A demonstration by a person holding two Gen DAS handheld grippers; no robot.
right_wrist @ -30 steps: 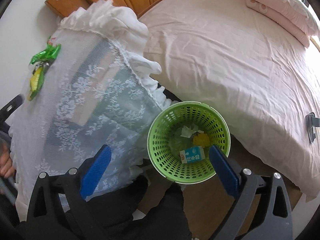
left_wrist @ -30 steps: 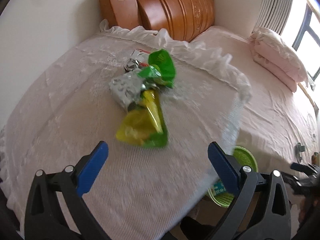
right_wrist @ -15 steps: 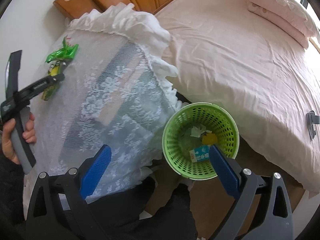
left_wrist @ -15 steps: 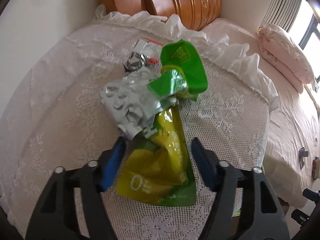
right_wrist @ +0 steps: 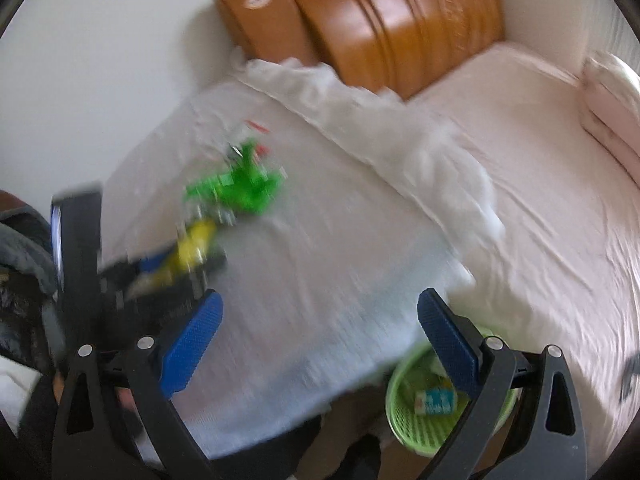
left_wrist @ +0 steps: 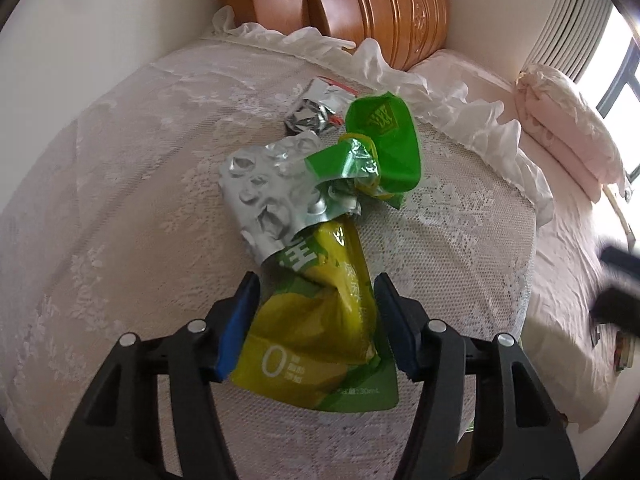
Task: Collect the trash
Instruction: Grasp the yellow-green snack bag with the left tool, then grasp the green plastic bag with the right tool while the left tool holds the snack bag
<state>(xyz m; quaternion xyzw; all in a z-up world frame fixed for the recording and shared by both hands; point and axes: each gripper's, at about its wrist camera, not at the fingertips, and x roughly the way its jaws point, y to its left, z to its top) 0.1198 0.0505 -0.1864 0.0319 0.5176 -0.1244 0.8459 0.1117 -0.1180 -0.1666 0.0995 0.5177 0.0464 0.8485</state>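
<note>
A yellow-green snack pouch [left_wrist: 316,336] lies on the lace-covered table [left_wrist: 120,220], with a crumpled silver wrapper [left_wrist: 276,192] and a green wrapper [left_wrist: 384,148] just beyond it, and a small silver packet [left_wrist: 320,108] farther back. My left gripper [left_wrist: 316,320] has its blue pads on either side of the pouch, pressing it. In the blurred right wrist view the wrappers [right_wrist: 236,188] and left gripper [right_wrist: 160,272] show at left. My right gripper [right_wrist: 316,340] is open and empty above the table edge. The green basket [right_wrist: 424,420] with trash inside sits at lower right.
A pink bed [left_wrist: 560,248] with folded pink bedding [left_wrist: 568,136] lies to the right. A wooden headboard [left_wrist: 360,4] and white wall stand behind the table. The table's ruffled edge [left_wrist: 460,108] runs beside the bed.
My left gripper moved forward over the pouch and narrowed around it. My right gripper swung up from above the basket toward the table, blurring its view.
</note>
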